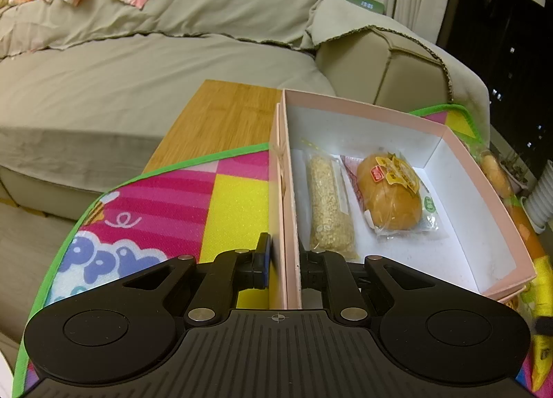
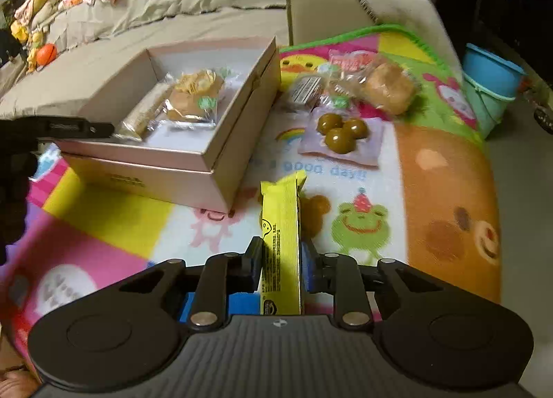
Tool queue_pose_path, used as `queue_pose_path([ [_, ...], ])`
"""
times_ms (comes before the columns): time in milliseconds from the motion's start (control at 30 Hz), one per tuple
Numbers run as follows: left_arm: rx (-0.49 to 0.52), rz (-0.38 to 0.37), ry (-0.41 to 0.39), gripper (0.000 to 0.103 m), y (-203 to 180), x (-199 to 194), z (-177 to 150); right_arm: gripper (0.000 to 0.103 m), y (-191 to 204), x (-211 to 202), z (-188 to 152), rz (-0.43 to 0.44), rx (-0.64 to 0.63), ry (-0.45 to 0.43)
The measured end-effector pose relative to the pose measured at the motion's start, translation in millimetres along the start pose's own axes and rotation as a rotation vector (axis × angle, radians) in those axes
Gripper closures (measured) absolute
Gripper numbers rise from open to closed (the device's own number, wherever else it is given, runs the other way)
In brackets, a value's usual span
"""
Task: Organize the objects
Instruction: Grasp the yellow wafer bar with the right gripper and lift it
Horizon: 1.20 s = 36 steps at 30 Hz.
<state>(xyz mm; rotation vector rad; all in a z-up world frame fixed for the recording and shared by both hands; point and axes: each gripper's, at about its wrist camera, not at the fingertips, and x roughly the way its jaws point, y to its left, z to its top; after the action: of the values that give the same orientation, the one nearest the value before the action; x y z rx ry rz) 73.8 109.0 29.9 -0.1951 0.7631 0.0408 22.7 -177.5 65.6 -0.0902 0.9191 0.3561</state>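
Note:
A pink box with a white inside stands on a colourful play mat. In it lie a long grain snack bar and a wrapped bun. My left gripper is shut on the box's near wall, one finger outside and one inside. In the right wrist view my right gripper is shut on a yellow snack packet, held above the mat to the right of the box. The left gripper shows at the box's left edge.
On the mat right of the box lie a bag of three brown balls, a wrapped bun and a dark packet. A beige sofa with clothes is behind. A blue bucket stands at the right.

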Motion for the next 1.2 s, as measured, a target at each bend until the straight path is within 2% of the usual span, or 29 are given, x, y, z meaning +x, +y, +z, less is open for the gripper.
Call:
queue_pose_path([
  [133,-0.01,-0.005,0.002,0.09,0,-1,1,0.082,-2,-49,10,0.05,0.053,-0.084],
  [267,-0.015,-0.008,0.003,0.089,1,-1,1,0.082,9,-97,37,0.122,0.065,-0.237],
  [400,-0.02,-0.013,0.006,0.089,2,-1,1,0.082,28,-118,64,0.164,0.039,-0.354],
  [467,-0.017,-0.016,0.005,0.089,3,-1,1,0.082,36,-116,75,0.196,0.035,-0.381],
  [600,-0.017,-0.02,0.005,0.088,3,0,1,0.085,49,-100,93,0.239,0.023,-0.361],
  [733,-0.015,-0.021,0.003,0.088,3,1,1,0.085,56,-90,93,0.219,-0.013,-0.325],
  [833,-0.015,-0.023,0.001,0.088,4,1,1,0.083,59,-86,78,0.168,-0.065,-0.285],
  [933,-0.015,-0.021,0.0,0.088,4,2,1,0.07,53,-75,59,0.113,-0.062,-0.214],
  [1100,-0.014,-0.021,0.001,0.088,4,2,1,0.046,25,-38,31,0.104,0.112,-0.108],
  [1200,-0.01,-0.016,0.003,0.089,3,2,1,0.046,14,-15,23,0.165,0.225,-0.095],
])
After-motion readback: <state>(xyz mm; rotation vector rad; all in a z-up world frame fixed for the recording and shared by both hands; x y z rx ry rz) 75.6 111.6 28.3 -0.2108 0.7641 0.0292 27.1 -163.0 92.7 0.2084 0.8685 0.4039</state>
